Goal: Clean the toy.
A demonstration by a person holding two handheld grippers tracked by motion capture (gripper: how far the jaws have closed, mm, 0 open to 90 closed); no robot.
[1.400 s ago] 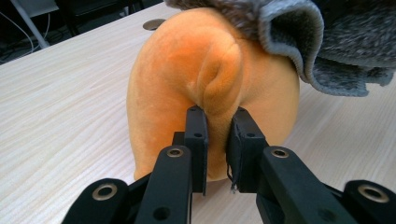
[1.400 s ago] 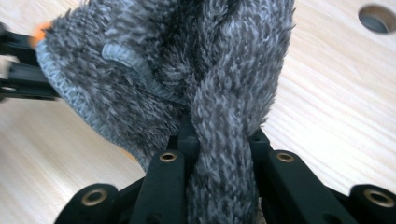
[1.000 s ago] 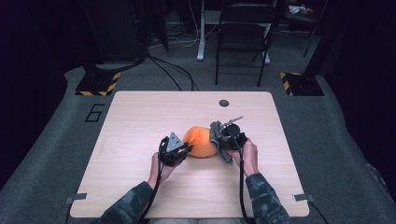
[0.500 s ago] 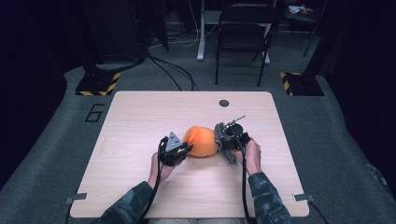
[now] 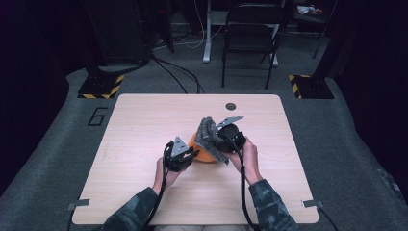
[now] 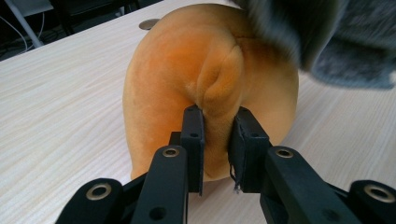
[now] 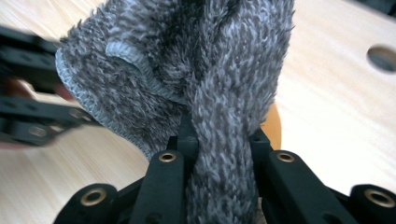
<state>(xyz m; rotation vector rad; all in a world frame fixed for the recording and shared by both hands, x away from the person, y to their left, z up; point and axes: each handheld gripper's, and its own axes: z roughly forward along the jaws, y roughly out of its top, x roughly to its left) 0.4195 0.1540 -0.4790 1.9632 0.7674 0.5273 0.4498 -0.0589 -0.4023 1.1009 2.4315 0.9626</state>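
The left hand-held gripper (image 6: 215, 140) is clenched on a soft fold of the orange plush toy (image 6: 210, 84), which sits on the bench (image 5: 144, 120) near its middle. The right hand-held gripper (image 7: 219, 140) is grasping a fuzzy grey cloth (image 7: 187, 70), lifted up just over the toy. It looks like the person is wiping or covering the toy. The next move likely needs the toy kept steady while the cloth comes down on it.

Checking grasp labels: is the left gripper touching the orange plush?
Touching. In the left gripper view, the left gripper has its jaws pinched on a fold of the orange plush, with fabric squeezed between them.
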